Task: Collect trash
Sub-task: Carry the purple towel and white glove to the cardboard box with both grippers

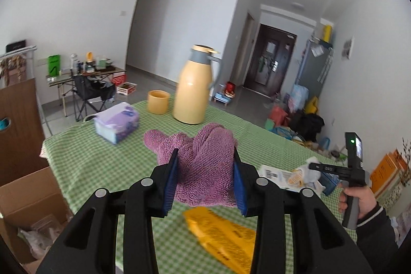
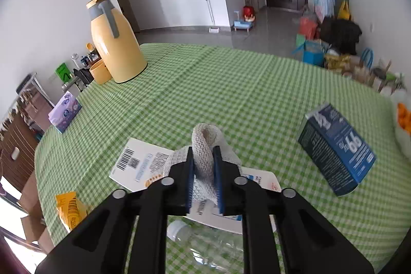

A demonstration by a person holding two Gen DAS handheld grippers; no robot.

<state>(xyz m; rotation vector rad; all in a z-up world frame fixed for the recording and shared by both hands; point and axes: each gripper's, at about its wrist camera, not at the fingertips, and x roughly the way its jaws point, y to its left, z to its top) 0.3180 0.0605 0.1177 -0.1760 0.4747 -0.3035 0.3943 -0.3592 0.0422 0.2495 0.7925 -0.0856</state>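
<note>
My left gripper (image 1: 205, 166) is shut on a purple chenille cloth (image 1: 203, 161) and holds it over the green checked table (image 1: 90, 158). A yellow wrapper (image 1: 226, 238) lies below it near the front edge. My right gripper (image 2: 204, 163) is shut on a white knitted cloth (image 2: 205, 145) above a white printed packet (image 2: 138, 163). A clear plastic bottle (image 2: 205, 243) lies under that gripper. A blue carton (image 2: 336, 148) lies to its right. The yellow wrapper (image 2: 70, 209) shows at the left. The right gripper (image 1: 331, 167) also shows in the left wrist view.
A yellow thermos jug (image 1: 195, 86) and a yellow cup (image 1: 158, 102) stand at the table's far side. A purple tissue pack (image 1: 117, 121) lies at the far left. An open cardboard box (image 1: 30, 204) sits on the floor left of the table.
</note>
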